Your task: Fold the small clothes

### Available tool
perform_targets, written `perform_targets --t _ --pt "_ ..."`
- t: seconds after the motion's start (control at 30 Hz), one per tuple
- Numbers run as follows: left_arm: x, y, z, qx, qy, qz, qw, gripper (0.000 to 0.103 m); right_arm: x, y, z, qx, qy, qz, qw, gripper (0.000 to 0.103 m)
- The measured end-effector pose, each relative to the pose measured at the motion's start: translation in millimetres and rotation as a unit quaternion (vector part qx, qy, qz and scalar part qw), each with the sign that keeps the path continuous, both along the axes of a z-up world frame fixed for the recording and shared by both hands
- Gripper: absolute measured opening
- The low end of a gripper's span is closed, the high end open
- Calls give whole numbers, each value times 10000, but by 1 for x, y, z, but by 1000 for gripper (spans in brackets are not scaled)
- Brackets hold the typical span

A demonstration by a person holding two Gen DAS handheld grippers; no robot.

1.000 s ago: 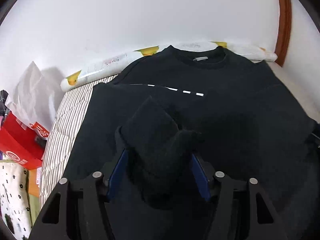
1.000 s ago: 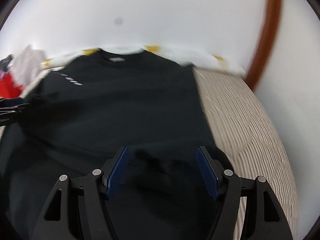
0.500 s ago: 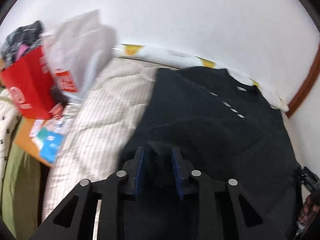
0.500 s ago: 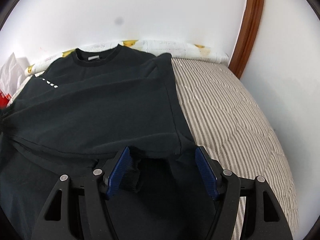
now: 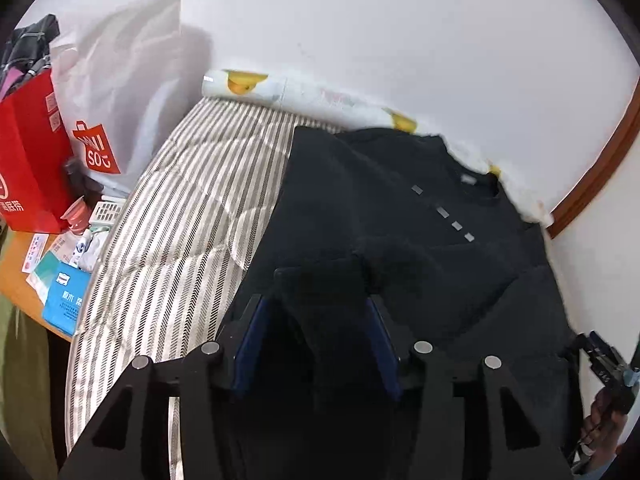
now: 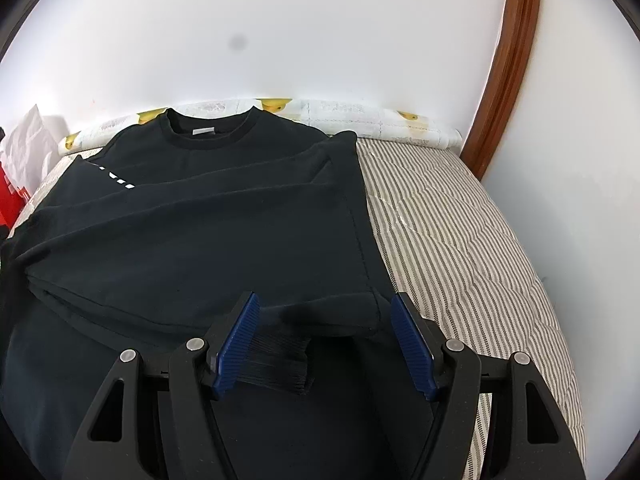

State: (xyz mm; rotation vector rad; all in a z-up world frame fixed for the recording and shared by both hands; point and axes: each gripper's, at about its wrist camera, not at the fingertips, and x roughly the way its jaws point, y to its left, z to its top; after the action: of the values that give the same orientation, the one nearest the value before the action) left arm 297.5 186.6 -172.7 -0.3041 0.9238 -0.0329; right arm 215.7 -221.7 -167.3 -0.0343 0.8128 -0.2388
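A black sweatshirt (image 6: 200, 216) lies flat on a striped bed (image 6: 460, 240), its long axis running from the near edge toward the far edge, with the round collar (image 6: 208, 136) pointing at the wall and nearly touching the rolled fruit-print cloth (image 6: 360, 116) that lines the bed's far edge. In the right wrist view one sleeve is folded across the body, so its straight stitched edge runs down the garment's right side, and its ribbed cuff (image 6: 276, 364) rests near the bed's near edge. A row of small white marks (image 5: 442, 212) crosses the chest. The right claw (image 6: 324, 340) is tilted down over the near part of the sweatshirt, its blue pads (image 6: 236, 344) spread wide with the cuff and the sleeve's hem lying between them, untouched by either pad. The left claw (image 5: 316, 344) is also angled downward at the garment's left side, beside the bare striped part of the bed; its jaws are opening, and a raised fold of black cloth (image 5: 320, 292) stands between the blue pads, though whether they press on it cannot be told. Beyond the bed's left edge, a red bag (image 5: 28, 152) and a white shopping bag (image 5: 116, 92) stand on a crowded table (image 5: 16, 276).
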Motion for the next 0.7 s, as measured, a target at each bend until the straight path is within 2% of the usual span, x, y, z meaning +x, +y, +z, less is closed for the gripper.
perform_targets --t 0.17,0.2,0.27,0.3,0.33,0.37,0.4,0.5,0.6,0.7 --pt "7 0 -11 -142 52 3 9999 44 3 -8 -8 12 -73 -89 9999 67" --pt "8 -2 -10 -109 32 4 9999 36 5 -12 -11 61 -79 -141 9999 67" --pt "9 -7 -5 205 -65 86 9997 19 11 -22 -20 145 4 -326 9994 67" --pt "9 -9 -2 360 -117 117 9992 6 14 -27 -25 179 79 -426 9989 66" --pt "7 -10 3 393 -183 99 9990 6 15 -31 -29 192 130 -513 9984 62" --pt "4 -9 10 371 -310 109 9988 5 16 -37 -34 181 212 -673 9973 44" --pt "1 -8 17 373 -487 127 9980 5 16 -42 -38 167 280 -804 9962 39" --pt "2 -3 29 483 -697 213 9962 5 10 -53 -41 486 264 -818 9951 35" --pt "11 2 18 470 -503 312 9971 5 10 -47 -37 252 343 -764 9962 30" --pt "14 -1 0 609 -233 325 9973 5 10 -43 -35 120 395 -745 9964 28"
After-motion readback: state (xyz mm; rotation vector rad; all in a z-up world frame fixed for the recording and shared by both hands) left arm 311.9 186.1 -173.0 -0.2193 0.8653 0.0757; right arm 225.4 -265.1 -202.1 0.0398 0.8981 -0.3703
